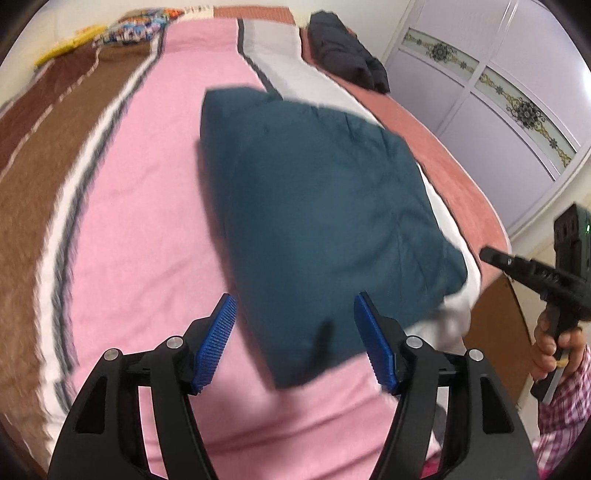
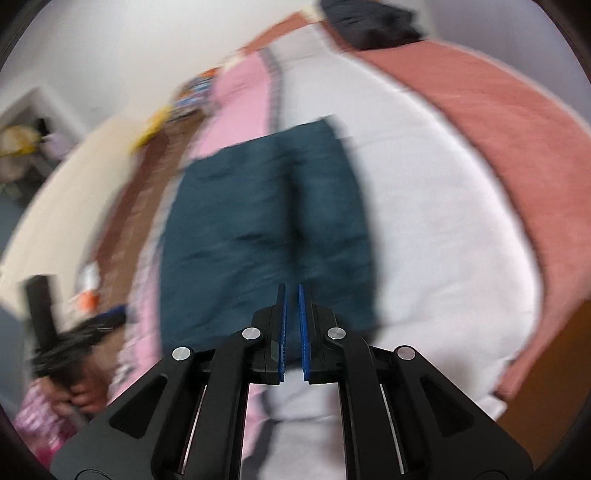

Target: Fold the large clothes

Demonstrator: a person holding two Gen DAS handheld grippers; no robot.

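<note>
A dark teal garment (image 1: 321, 218) lies folded into a thick rectangle on the bed, across the pink and white stripes of the cover. My left gripper (image 1: 295, 343) is open and empty, its blue pads (image 1: 218, 343) just above the garment's near edge. My right gripper (image 2: 291, 332) is held above the garment's near end (image 2: 266, 229), its blue pads nearly together with a thin gap and nothing between them. The right gripper also shows in the left wrist view (image 1: 535, 273), held off the bed's right side. The right wrist view is blurred.
The bed cover has brown (image 1: 48, 155), pink (image 1: 147, 206), white (image 1: 280, 55) and salmon (image 1: 443, 155) bands. A dark folded garment (image 1: 343, 48) lies at the far right of the bed. Lilac wardrobe doors (image 1: 498, 92) stand to the right. Patterned pillows (image 1: 129, 29) lie at the head.
</note>
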